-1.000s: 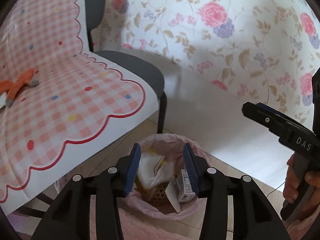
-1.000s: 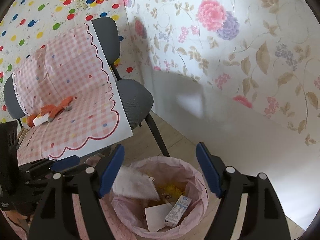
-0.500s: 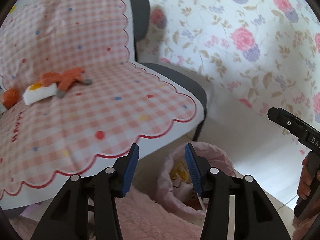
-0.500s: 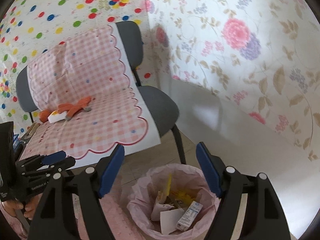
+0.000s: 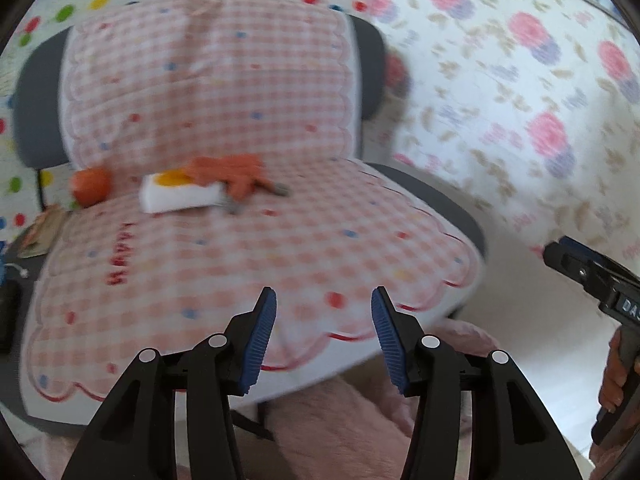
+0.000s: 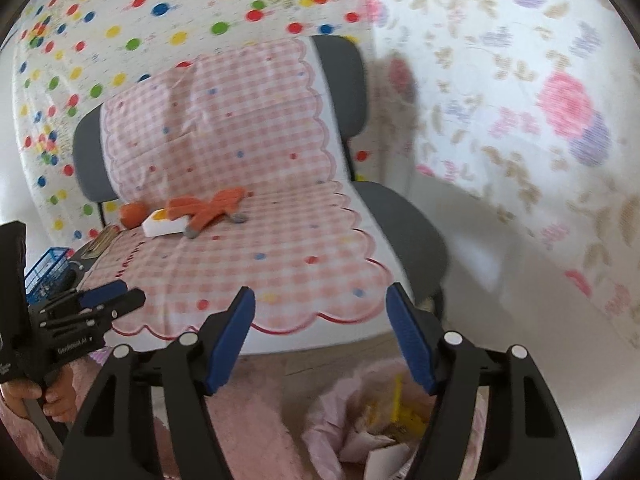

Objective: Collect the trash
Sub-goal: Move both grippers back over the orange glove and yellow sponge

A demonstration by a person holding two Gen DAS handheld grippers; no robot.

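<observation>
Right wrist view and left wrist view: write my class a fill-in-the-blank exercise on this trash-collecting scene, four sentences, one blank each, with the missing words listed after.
1. The left gripper and the right gripper both have their jaws ____.
2. The pads on the gripper fingers are coloured ____.
3. The white box lies on a ____-and-white checked cloth over the chair.
4. The bin's liner is coloured ____.

Missing words: open; blue; pink; pink

Both wrist views face the chair (image 5: 420,196) closely.
</observation>
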